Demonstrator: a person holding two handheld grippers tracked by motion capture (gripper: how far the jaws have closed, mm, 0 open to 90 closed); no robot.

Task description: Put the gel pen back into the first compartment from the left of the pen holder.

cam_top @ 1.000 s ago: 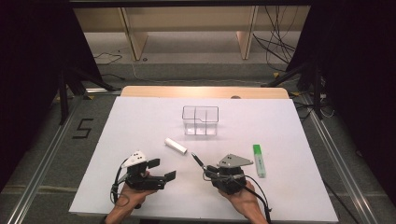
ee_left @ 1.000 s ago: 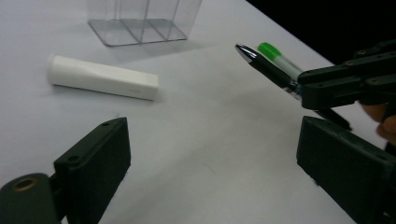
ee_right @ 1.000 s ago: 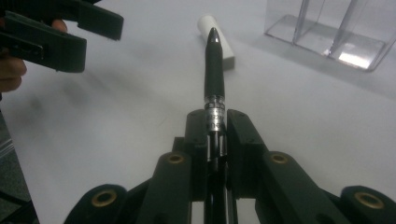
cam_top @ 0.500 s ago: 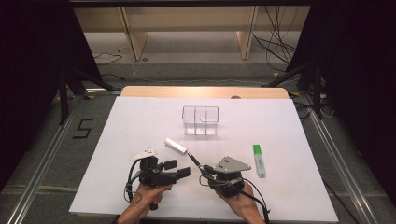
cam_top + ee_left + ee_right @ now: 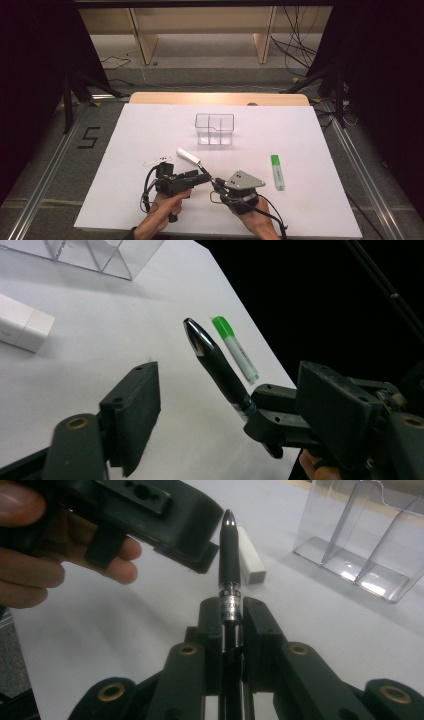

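Left gripper (image 5: 200, 176) has swung in from worktop's (image 5: 125, 150) left side, now right beside right gripper (image 5: 216, 183); fingers parted, flanking pen's capped end without touching. Right fingers clenched on black pen (image 5: 229, 555), held off worktop, tip aimed toward left gripper. Looks like cap pull or handover about to start. Pen: slim, glossy black, pointed shiny end (image 5: 196, 337), silver band at grip. White eraser (image 5: 187, 156) just beyond; green highlighter (image 5: 277, 171) and clear organiser (image 5: 214, 129) untouched.

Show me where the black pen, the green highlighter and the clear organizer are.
black pen (image 5: 229, 555), right gripper view, on its barrel beyond the gripper.
green highlighter (image 5: 276, 171), high view, on its white body.
clear organizer (image 5: 214, 129), high view, on its front wall.
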